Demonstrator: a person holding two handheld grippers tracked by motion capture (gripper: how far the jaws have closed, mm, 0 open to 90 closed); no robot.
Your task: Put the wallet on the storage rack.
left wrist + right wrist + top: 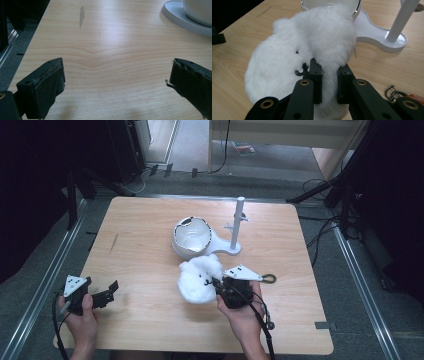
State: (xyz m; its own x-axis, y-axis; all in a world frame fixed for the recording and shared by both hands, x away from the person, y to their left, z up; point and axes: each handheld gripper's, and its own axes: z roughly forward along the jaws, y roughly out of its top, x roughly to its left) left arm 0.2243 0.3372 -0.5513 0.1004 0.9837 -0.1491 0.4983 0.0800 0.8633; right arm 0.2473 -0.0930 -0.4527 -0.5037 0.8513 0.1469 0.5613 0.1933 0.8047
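At the near centre of the wooden table [150,230], a white plush toy [199,280] is gripped by the right gripper [220,287]; in the right gripper view the jaws are seen clamped onto a fold of the white fur, with the fold squeezed between them and the rest of the plush toy [287,55] bulging up and to the left of the jaws. Small black stitched marks are seen on the fur just above the jaw tips. The bulk of the toy is seen resting on the tabletop, just in front of the white stand base [227,251], touching or nearly touching the white bowl-shaped shell [191,236] that sits on that base; contact cannot be confirmed. A white post [236,222] is seen rising upright from the right end of the base. A metal key ring [269,278] is seen lying on the table just right of the right gripper, and also at the lower right edge of the right gripper view. The left gripper [102,295] is held at the near left corner of the table, well apart from the toy; in the left gripper view its jaws are spread wide with only bare wood between them, nothing held. The edge of the white base [182,21] is seen at the top right of that view.
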